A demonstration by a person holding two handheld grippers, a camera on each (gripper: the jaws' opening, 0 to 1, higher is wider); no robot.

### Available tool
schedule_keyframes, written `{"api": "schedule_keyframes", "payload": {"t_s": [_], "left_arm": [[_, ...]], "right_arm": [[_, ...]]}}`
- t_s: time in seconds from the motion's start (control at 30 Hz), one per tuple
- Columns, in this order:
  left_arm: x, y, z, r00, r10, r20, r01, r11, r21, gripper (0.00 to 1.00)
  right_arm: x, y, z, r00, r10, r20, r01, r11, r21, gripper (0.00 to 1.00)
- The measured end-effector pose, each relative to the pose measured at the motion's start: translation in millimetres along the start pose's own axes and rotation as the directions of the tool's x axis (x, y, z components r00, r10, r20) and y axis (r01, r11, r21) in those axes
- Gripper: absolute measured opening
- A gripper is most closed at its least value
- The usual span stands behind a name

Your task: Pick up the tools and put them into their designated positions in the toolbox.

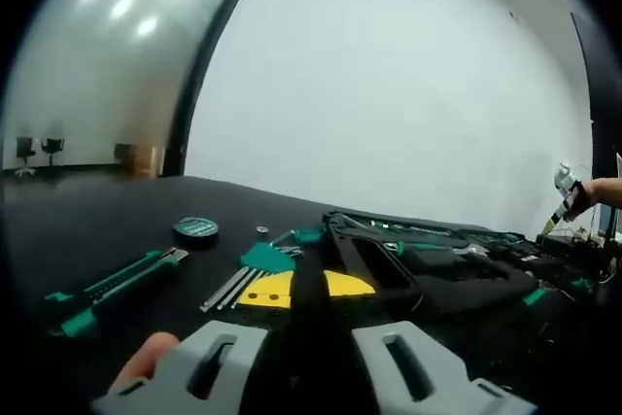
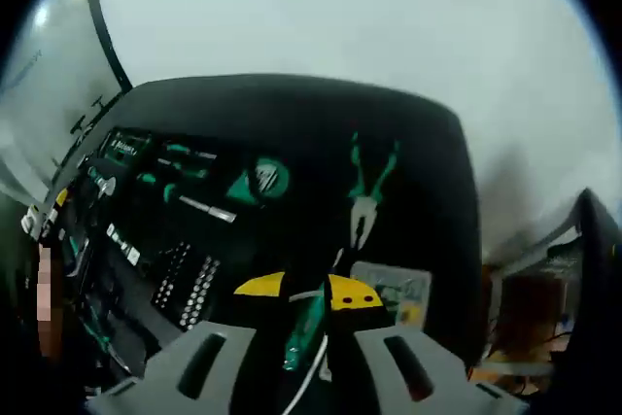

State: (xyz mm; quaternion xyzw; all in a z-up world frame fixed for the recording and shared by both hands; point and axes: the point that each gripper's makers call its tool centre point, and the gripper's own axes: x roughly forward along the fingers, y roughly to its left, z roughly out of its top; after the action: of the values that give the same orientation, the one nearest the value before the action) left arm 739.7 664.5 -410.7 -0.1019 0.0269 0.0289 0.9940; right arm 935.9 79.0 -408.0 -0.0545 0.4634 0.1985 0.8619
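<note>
Left gripper view, left to right on the black table (image 1: 87, 221): green-black utility knife (image 1: 115, 286) near the left edge, round tape roll (image 1: 195, 230) behind it, hex key set (image 1: 255, 270) with green holder, yellow tape measure (image 1: 292, 290) just beside it, open toolbox (image 1: 437, 264) to the right with tools in slots. Left gripper (image 1: 309, 364) spread, nothing between the jaws, a fingertip (image 1: 146, 359) at its left jaw. Right gripper view: toolbox (image 2: 146, 230) at left, green-handled pliers (image 2: 367, 191) lying on the table right of it, a card (image 2: 394, 291) near them. Right gripper (image 2: 306, 362) spread around a green-handled tool (image 2: 304, 328), contact unclear.
</note>
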Motion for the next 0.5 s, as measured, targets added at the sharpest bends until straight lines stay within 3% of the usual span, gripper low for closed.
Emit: {"api": "schedule_keyframes", "payload": {"t_s": [0.07,0.2,0.33,0.43,0.5], "left_arm": [[-1.4,-2.0,-0.1,1.000,-0.001,0.000,0.001,1.000,0.001,0.13],[3.9,5.4,0.5,1.000,-0.004,-0.002,0.004,1.000,0.003,0.13],[11.2,16.0,1.8,1.000,-0.003,-0.003,0.003,1.000,0.003,0.13],[8.7,11.9,1.4,1.000,-0.005,-0.003,0.005,1.000,0.004,0.13],[4.4,4.9,0.8,1.000,-0.005,-0.003,0.005,1.000,0.008,0.13]], "right_arm": [[2.0,-4.0,-11.8,0.998,-0.030,-0.054,0.030,0.999,-0.011,0.21],[-3.1,-4.6,-19.5,0.995,-0.046,-0.085,0.049,0.998,0.040,0.20],[-20.2,-0.8,-18.0,0.995,-0.073,-0.071,0.074,0.997,0.008,0.16],[-38.4,-4.1,-14.3,0.993,-0.109,-0.044,0.106,0.991,-0.080,0.14],[-53.5,-3.5,-13.8,0.993,-0.112,-0.035,0.109,0.990,-0.084,0.10]]}}
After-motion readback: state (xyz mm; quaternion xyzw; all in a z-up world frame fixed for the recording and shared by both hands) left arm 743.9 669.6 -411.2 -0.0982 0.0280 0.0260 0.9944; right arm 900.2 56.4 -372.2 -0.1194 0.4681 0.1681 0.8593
